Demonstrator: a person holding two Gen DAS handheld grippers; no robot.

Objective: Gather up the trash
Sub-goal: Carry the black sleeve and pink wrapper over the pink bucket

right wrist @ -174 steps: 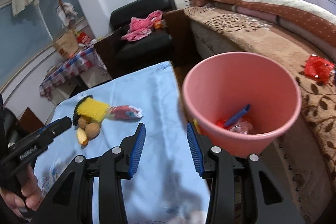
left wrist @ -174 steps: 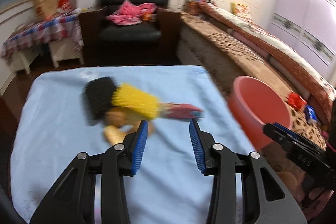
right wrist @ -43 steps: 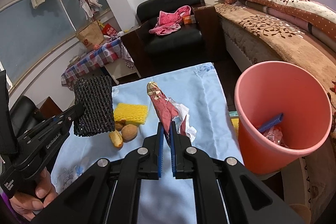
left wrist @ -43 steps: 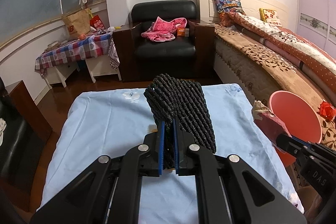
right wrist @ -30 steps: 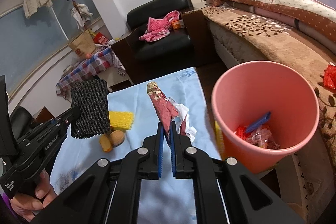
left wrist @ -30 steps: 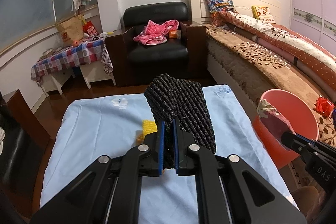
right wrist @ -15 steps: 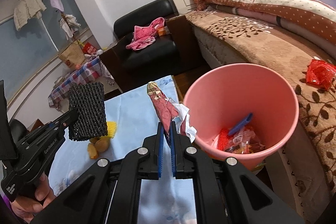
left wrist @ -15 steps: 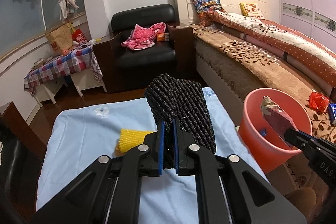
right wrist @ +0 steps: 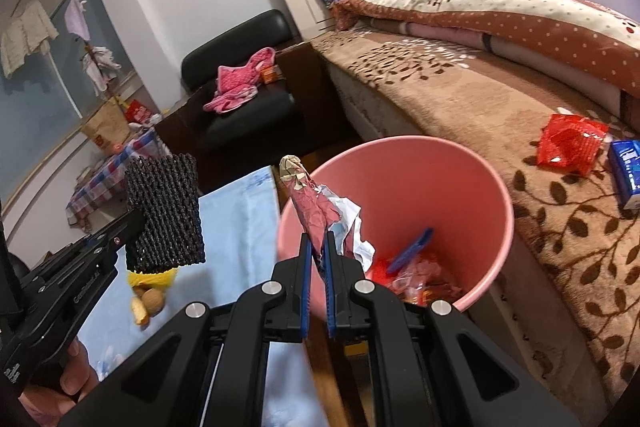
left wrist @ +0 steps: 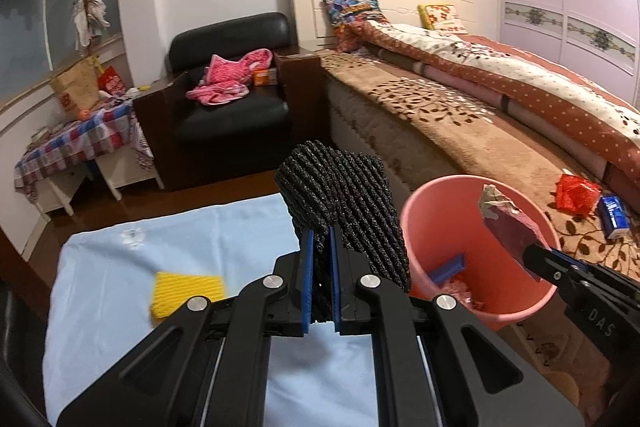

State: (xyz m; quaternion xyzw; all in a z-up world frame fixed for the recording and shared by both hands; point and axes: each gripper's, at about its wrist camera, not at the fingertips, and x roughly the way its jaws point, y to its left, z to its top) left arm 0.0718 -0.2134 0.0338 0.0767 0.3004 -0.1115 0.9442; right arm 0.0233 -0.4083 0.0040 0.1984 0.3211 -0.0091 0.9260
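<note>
My left gripper (left wrist: pixel 320 239) is shut on a black foam net sleeve (left wrist: pixel 340 191), held upright above the light blue table (left wrist: pixel 120 267) and just left of the pink bin (left wrist: pixel 444 207). My right gripper (right wrist: pixel 316 241) is shut on a crumpled pink-and-white wrapper (right wrist: pixel 316 203), which hangs over the near left rim of the pink bin (right wrist: pixel 472 187). From the left wrist view the wrapper (left wrist: pixel 508 223) stands over the bin's mouth. Inside the bin lie a blue stick (right wrist: pixel 412 247) and red wrappers. A yellow foam net (left wrist: pixel 186 291) lies on the table.
Walnuts and peel (right wrist: pixel 148 301) lie beside the yellow net. A bed (right wrist: pixel 520 155) runs along the right, with a red wrapper (right wrist: pixel 572 143) and a blue pack (right wrist: pixel 628 171) on its brown cover. A black armchair (left wrist: pixel 232 99) stands beyond the table.
Both grippers have swung right toward the pink bin with their loads. The wrapper has come from above the table to over the bin's rim; the black net is now next to the bin.
</note>
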